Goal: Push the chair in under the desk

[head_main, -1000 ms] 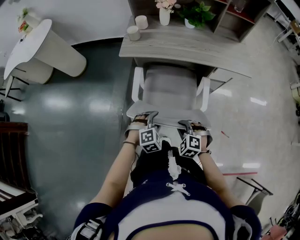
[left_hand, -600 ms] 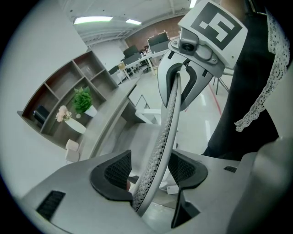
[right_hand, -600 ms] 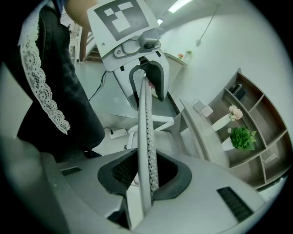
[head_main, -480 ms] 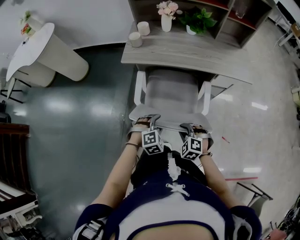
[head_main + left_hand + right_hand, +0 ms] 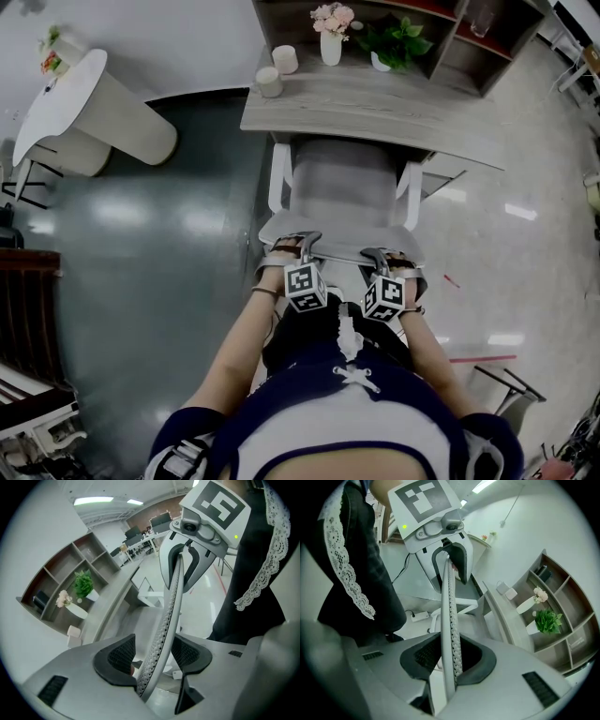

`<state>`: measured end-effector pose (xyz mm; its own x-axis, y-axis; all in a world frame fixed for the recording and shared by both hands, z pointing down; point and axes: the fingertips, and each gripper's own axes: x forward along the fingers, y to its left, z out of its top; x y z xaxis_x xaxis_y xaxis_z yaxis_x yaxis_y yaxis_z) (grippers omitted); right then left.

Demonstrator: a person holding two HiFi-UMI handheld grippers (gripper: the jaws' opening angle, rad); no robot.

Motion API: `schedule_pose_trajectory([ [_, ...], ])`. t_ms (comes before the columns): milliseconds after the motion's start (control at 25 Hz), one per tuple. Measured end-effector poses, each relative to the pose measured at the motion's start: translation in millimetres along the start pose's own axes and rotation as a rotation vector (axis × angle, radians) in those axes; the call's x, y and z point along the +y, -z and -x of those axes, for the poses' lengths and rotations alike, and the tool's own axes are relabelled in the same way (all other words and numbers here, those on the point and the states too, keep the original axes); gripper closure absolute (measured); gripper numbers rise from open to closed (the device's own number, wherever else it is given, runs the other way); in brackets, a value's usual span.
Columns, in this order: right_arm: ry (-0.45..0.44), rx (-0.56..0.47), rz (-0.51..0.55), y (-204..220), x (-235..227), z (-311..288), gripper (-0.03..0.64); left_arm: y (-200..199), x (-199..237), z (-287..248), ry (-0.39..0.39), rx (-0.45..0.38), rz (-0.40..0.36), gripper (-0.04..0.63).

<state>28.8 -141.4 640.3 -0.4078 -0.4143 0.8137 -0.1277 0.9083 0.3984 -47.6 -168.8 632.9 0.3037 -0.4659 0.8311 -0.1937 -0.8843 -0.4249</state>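
Note:
The grey mesh chair (image 5: pixel 342 183) with white armrests stands with its seat partly beneath the wooden desk (image 5: pixel 375 103). Both grippers sit side by side on the top edge of its backrest (image 5: pixel 337 246). My left gripper (image 5: pixel 302 242) straddles the backrest edge (image 5: pixel 164 634). Its jaws have just been closing, but a gap still shows at each pad, so it is open. My right gripper (image 5: pixel 375 255) is shut on the same edge (image 5: pixel 449 611), with both pads against the mesh. The person stands right behind the chair.
Two cups (image 5: pixel 270 82), a vase of flowers (image 5: pixel 330 42) and a potted plant (image 5: pixel 398 42) stand on the desk and its shelf unit. A white round table (image 5: pixel 66 94) is at the far left and dark furniture (image 5: pixel 23 309) at the left edge. A power strip (image 5: pixel 419 616) lies on the floor.
Both grippers stay on the backrest's top edge. Only the head view has shifted a little.

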Motion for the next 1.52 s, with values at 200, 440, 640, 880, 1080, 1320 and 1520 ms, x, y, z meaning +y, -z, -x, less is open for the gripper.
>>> schedule_pose_trajectory([
  [200, 0.008, -0.005, 0.003, 0.1, -1.0, -0.6, 0.545, 1.1, 1.2, 0.4, 0.001, 0.005, -0.006, 0.35],
  [440, -0.009, -0.003, -0.003, 0.1, 0.1, 0.7, 0.545, 0.8, -0.5, -0.6, 0.007, 0.009, -0.005, 0.351],
  [640, -0.012, -0.002, -0.003, -0.3, 1.2, 1.8, 0.545, 0.9, -0.9, 1.2, 0.009, 0.013, -0.008, 0.354],
  [880, -0.005, 0.0, 0.001, 0.2, 0.5, 2.4, 0.545, 0.4, -2.1, 1.7, 0.006, 0.015, -0.006, 0.355],
  [1080, -0.01, 0.001, -0.011, -3.2, 5.2, 3.9, 0.545, 2.9, -5.2, 3.7, 0.007, 0.012, -0.013, 0.356],
  [1320, 0.009, -0.003, -0.001, -4.4, 4.4, 2.2, 0.545, 4.7, -3.7, 3.8, 0.004, 0.008, -0.021, 0.356],
  [1520, 0.012, -0.002, 0.003, -2.7, 0.2, 0.4, 0.545, 3.5, -0.3, 1.5, 0.003, 0.005, -0.031, 0.36],
])
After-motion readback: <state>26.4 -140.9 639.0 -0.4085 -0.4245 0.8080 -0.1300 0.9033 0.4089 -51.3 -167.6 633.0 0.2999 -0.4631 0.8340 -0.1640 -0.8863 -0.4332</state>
